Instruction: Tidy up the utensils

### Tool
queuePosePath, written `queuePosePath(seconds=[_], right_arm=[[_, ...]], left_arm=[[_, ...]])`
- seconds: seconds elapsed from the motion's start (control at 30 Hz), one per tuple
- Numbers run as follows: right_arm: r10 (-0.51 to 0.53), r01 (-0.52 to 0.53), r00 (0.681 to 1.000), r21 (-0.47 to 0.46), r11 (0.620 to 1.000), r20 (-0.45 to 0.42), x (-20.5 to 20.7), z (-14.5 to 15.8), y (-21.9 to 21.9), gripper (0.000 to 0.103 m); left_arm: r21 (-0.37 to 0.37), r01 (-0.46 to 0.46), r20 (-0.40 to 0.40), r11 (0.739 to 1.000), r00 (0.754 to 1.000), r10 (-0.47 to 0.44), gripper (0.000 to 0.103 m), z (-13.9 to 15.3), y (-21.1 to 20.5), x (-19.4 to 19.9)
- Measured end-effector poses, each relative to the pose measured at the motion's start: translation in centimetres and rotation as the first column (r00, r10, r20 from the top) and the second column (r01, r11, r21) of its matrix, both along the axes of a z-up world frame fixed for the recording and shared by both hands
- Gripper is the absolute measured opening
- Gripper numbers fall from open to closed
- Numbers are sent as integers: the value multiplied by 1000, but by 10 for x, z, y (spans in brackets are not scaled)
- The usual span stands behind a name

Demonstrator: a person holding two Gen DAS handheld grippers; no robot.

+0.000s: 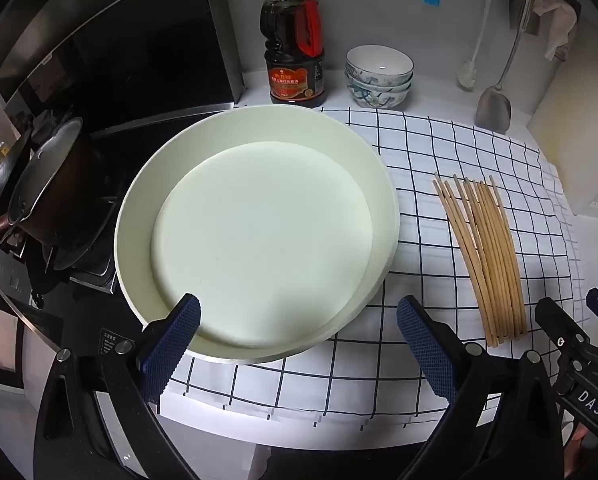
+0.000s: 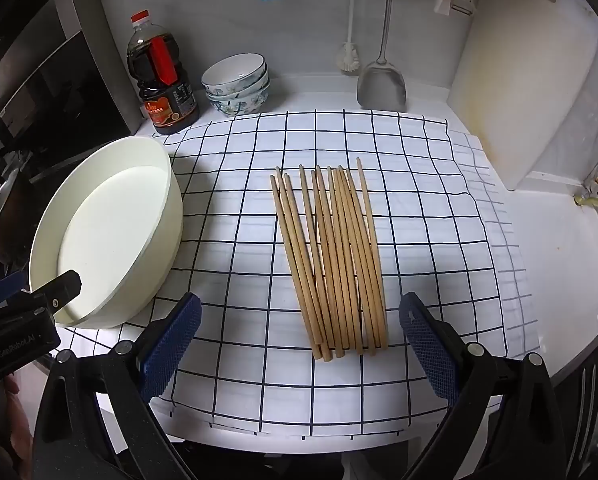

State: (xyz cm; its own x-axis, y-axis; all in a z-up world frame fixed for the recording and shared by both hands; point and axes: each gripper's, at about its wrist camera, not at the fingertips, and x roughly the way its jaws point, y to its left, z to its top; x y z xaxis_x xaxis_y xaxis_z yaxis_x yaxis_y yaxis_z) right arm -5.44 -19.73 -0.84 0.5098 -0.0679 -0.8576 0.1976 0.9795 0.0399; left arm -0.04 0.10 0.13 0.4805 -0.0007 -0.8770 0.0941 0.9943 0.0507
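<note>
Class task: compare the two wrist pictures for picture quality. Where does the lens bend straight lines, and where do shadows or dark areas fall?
Left wrist view: the checked cloth has grid lines that bow, the chopsticks look curved, and the stove side is dark. Right wrist view: the chopsticks look straighter, the round white tray casts a shadow on the cloth, and the corners go black.

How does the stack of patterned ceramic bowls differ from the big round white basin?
The stack of blue-patterned ceramic bowls is small and stands on bare counter at the back; the round white basin is far wider, plain, single, and rests partly on the checked cloth. Both sit upright, and the basin and top bowl look empty.
</note>
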Motion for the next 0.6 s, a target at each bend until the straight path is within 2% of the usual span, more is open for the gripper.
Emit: queuePosePath(seconds=[0.6], right_arm=[[0,0,1000,-4,1000,1,2,-1,-1,95]], left_arm=[[5,1,5,1000,1000,-1,97,-1,0,2]])
